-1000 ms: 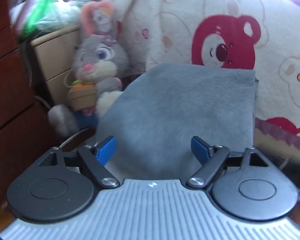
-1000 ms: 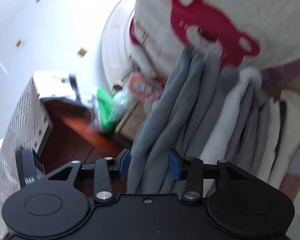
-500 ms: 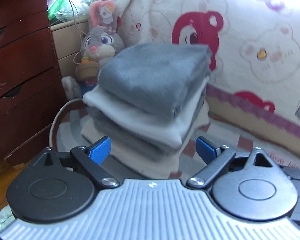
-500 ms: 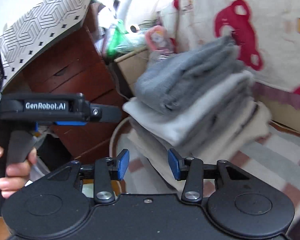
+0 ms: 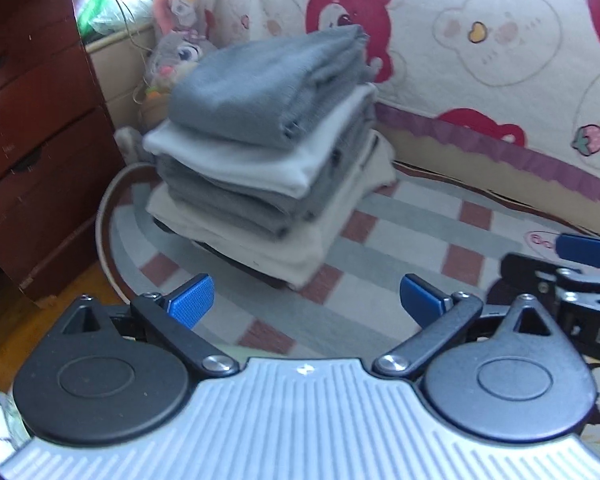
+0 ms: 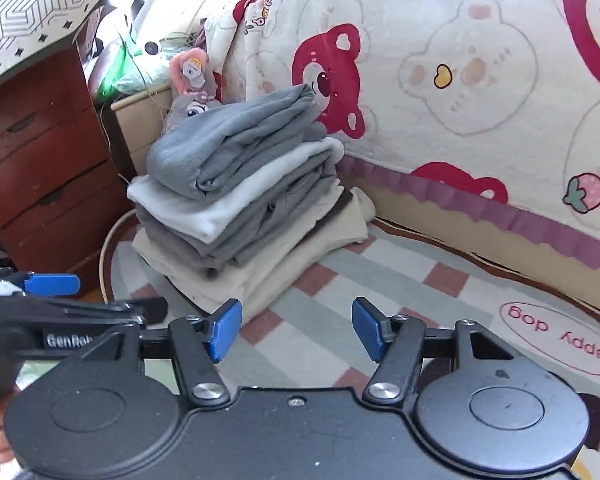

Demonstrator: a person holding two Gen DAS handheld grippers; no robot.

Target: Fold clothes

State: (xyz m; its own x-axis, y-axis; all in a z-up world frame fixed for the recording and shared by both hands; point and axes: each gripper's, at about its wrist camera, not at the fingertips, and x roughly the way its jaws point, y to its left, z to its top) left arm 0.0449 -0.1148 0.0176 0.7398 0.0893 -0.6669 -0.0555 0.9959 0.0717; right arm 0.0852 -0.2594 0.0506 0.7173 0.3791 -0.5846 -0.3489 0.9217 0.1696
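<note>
Right wrist view: both claws, left claw and right claw, gaped wide, empty. Folded clothes stack sat on rug beside bed blanket; top grey piece overhung, likely to slide if nudged.

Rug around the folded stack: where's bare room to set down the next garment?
Bare checked rug lies right of the folded stack, up to the bed blanket. It is crowded on the left: wooden dresser, plush rabbit, and a cable curling beside the stack.
</note>
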